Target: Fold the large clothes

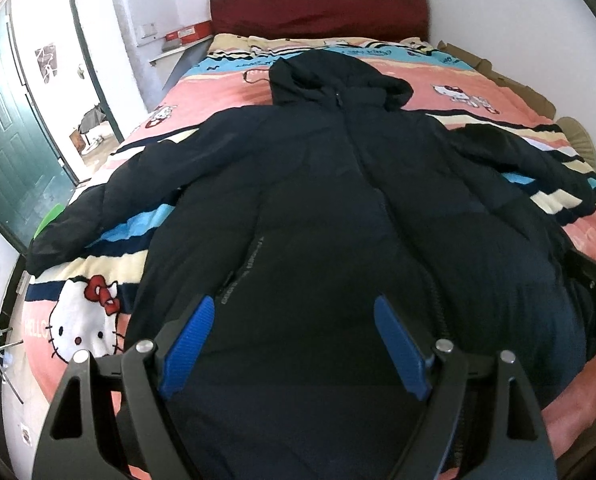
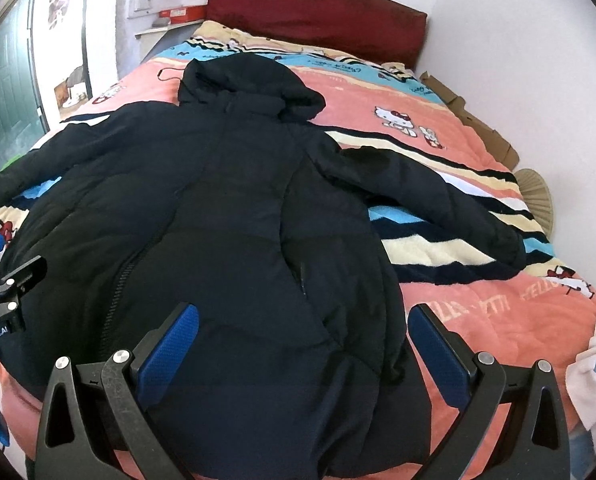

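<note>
Item: one dark padded coat (image 1: 330, 184) with a hood (image 1: 330, 76), laid front-up on the patterned blanket (image 1: 478, 80) of the bed, sleeves spread left and right, hem nearest me.

Handling, as I judge it: bulky, soft, springy filling; shell likely slippery; folds will want to puff open.

Hold points: hem corners, then the left sleeve (image 1: 97, 208) and the right sleeve (image 2: 450, 208) near the cuffs.

My left claw (image 1: 293, 312): wide open over the near hem, gripping nothing. My right claw (image 2: 302, 320): wide open, empty, over the hem's right corner.
</note>
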`<action>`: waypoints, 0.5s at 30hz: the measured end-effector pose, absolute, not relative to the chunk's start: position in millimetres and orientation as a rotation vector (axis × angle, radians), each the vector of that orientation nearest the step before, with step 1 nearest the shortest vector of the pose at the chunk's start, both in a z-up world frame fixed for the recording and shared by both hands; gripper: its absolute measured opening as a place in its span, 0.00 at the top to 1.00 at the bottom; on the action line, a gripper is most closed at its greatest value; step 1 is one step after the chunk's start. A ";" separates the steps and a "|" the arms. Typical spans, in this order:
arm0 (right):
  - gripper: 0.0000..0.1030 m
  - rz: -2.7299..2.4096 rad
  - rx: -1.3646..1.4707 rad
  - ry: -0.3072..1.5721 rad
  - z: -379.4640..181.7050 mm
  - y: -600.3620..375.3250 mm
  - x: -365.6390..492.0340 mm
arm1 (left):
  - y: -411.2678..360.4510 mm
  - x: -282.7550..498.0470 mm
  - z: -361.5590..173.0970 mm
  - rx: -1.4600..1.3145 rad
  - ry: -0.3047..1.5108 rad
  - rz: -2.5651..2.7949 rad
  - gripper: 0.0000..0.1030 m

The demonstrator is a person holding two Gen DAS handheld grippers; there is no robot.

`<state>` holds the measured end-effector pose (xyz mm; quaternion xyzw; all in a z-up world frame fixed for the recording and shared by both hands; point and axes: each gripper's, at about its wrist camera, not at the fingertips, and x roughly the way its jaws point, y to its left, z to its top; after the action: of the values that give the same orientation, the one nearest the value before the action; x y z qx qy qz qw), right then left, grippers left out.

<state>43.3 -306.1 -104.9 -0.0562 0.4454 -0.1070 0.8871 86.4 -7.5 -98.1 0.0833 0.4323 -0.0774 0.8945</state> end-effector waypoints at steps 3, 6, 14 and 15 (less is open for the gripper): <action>0.00 -0.222 -0.113 0.927 -104.3 -305.9 43.7 | -9.6 87.0 -98.2 0.177 0.899 -0.162 0.21; 0.00 -0.220 -0.109 0.924 -104.0 -307.5 44.9 | -10.6 87.1 -98.1 0.183 0.898 -0.164 0.21; 0.00 -0.206 -0.083 0.902 -103.2 -312.6 40.8 | -17.5 84.4 -90.2 0.201 0.894 -0.148 0.21; 0.00 -0.204 -0.079 0.900 -102.8 -314.2 40.2 | -19.0 83.4 -87.9 0.206 0.891 -0.145 0.21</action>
<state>40.2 -314.2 -102.8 -0.0379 0.4339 -0.0984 0.8948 83.4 -19.0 -87.9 0.0995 0.4298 -0.0699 0.8947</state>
